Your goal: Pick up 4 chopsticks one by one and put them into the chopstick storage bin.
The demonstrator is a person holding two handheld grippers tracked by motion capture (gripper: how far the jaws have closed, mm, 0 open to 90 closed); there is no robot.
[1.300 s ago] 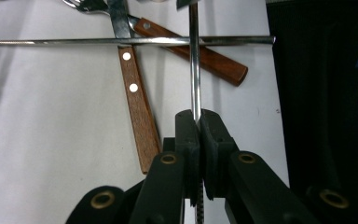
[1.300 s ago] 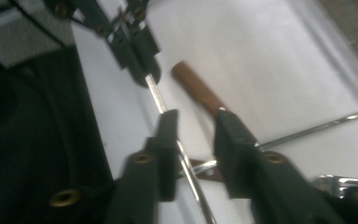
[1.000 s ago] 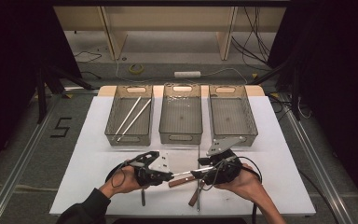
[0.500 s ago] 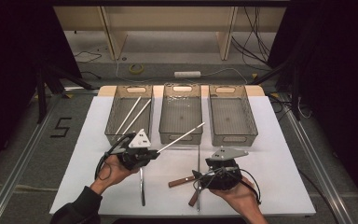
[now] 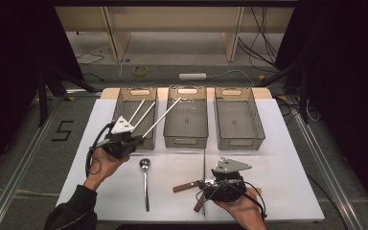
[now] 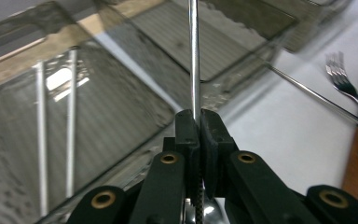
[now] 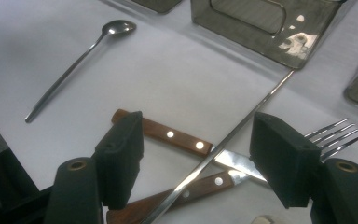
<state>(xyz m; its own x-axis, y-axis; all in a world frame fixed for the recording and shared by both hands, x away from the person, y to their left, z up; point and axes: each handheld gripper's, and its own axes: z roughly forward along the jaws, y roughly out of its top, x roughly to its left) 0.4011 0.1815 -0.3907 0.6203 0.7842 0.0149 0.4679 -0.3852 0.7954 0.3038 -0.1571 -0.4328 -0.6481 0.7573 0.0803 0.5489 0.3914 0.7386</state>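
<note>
My left gripper (image 5: 133, 140) is shut on a long thin metal rod (image 5: 161, 117), held in the air; the rod slants up and right over the edge between the left basket (image 5: 119, 103) and the middle basket (image 5: 187, 142). In the left gripper view the rod (image 6: 194, 70) rises straight out of the shut gripper (image 6: 199, 122). Two similar rods (image 5: 141, 113) lie in the left basket. My right gripper (image 5: 210, 182) hovers open over two wooden-handled knives (image 7: 168, 134), another rod (image 7: 242, 123) and a fork (image 7: 335, 133) near the front of the table.
A long-handled spoon (image 5: 145, 182) lies on the white table (image 5: 278, 167) between the two hands. The right basket (image 5: 239, 143) holds nothing, and so does the middle one. Cables, a power strip and wooden legs lie on the floor beyond the table.
The left gripper has carried the rod up and left from the table's centre to the front of the left basket. The right gripper has drawn back slightly toward the front edge.
</note>
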